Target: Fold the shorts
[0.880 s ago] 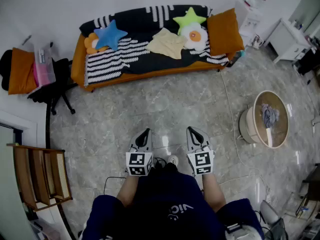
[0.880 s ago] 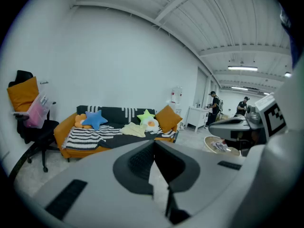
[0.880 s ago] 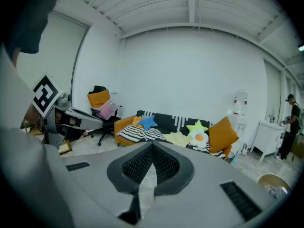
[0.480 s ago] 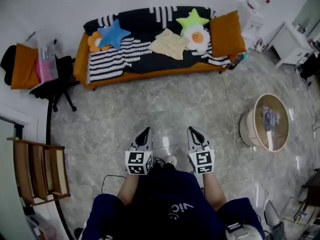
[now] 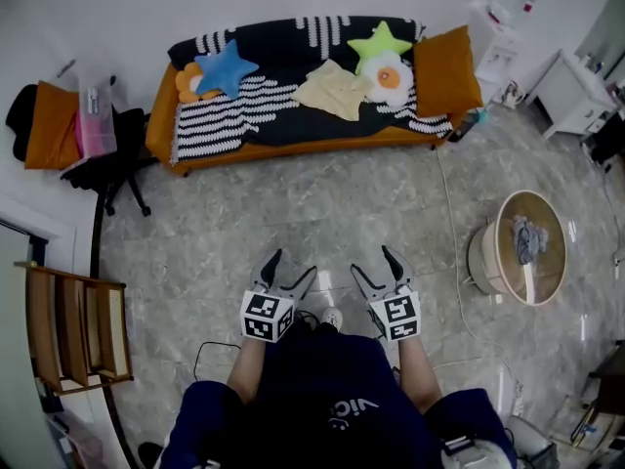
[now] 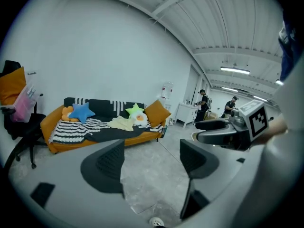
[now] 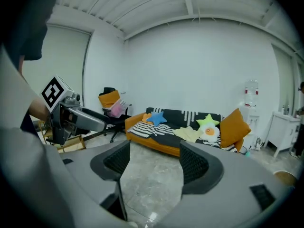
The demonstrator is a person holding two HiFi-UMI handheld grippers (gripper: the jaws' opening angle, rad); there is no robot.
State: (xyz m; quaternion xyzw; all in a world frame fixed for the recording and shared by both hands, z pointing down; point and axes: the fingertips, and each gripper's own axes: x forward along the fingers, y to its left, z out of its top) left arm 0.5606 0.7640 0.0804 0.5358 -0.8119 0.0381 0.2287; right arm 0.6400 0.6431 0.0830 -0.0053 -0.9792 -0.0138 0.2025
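Both pairs of jaws have spread since half a second ago, when each stood together. The left gripper (image 5: 291, 267) and right gripper (image 5: 373, 264) now gape wide, with only grey marble floor (image 5: 293, 213) between their pads and nothing held. Each carries a cube with black-and-white square markers. The white lettering on the person's dark top (image 5: 327, 389) cannot be read whole. The pale yellow shorts (image 5: 332, 88) lie crumpled on the orange sofa (image 5: 293, 147), right of the seat's middle, between a blue star cushion (image 5: 225, 68) and a fried-egg cushion (image 5: 389, 74). They are well apart from both grippers, across the floor. Near the floor's right edge a round basket (image 5: 481, 252) holds a grey-blue cloth (image 5: 527, 234). A clear plastic box (image 5: 95, 115) with pink contents sits on the black office chair (image 5: 107, 169) left of the sofa.
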